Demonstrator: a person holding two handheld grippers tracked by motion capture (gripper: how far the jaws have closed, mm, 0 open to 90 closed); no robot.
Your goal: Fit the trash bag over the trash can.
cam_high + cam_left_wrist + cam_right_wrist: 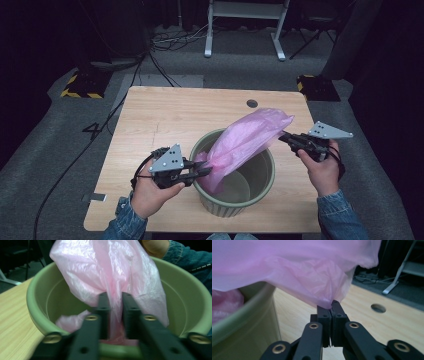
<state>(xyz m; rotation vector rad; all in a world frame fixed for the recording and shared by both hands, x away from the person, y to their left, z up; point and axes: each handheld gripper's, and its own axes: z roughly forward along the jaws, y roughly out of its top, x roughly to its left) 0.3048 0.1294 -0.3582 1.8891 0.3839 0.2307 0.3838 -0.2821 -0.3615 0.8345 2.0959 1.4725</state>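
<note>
From the high view, the pink plastic bag [245, 142] is thin, translucent and crinkled, stretched in a slanting band from the near-left rim of the green bin [267, 182] up toward my right hand; its lower end dips inside the bin, its upper end hangs above the table [165, 112] past the bin's right edge; my left gripper [202, 171] meets the bag at the rim, my right gripper [286, 138] holds its upper tip; from here I cannot tell how either pair of jaws stands, since the bag and the grey plates cover the tips.

In the left gripper view, the bag [110, 277] rises out of the bin [37, 297] as a gathered, glossy fold; a strand of it runs down between my left gripper [115, 302] jaws, which stand a little apart; whether the pads press the film I cannot tell; the lower part of the picture is blurred.

In the right gripper view, my right gripper [329, 305] is pressed together, pinching a corner of the bag [294, 270], which spreads overhead and is cut off at the top and left; the bin's wall [244, 322] is near and out of focus.
</note>
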